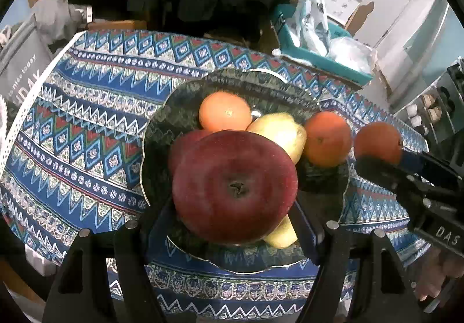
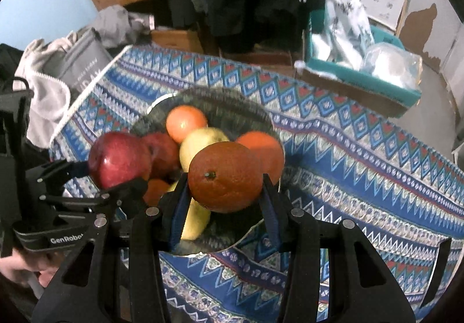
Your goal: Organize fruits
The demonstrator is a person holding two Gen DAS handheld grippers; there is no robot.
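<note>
Currently, note the left gripper (image 1: pixel 232 201) clamped on 1 red apple (image 1: pixel 235 166), fingers pressing its left and right flanks, stem end facing the camera, above the near half of the dark bowl (image 1: pixel 179 102).

Note the right gripper (image 2: pixel 224 186) clamped likewise on 1 orange (image 2: pixel 226 166), above the bowl's near right part.

Locate the bowl near the middle of the patterned tablecloth (image 1: pixel 87 120). Count inside it:
- 1 orange at the far side (image 1: pixel 224 111)
- 1 yellow fruit at centre (image 1: pixel 281 131)
- 1 second red apple at the left (image 1: pixel 182 146)
- 1 further orange at the right edge (image 1: pixel 327 137)
- 1 more yellow fruit at the near side (image 1: pixel 282 234), mostly hidden

Handling, as judged from appearance:
- Treat the apple as firm, fairly heavy and glossy, hence likely to slip. Grip across the widest girth, as at present. Avoid squeezing hard enough to bruise.
- Treat the orange as lighter, with a dimpled, slightly yielding rind and better friction. Grip at the equator, clear of the stem scar.

Lower each fruit into a gap between its neighbours before opening the fingers. Avoid releasing from height: expect round fruit to roll toward the rim or knock the pile loose.
</note>
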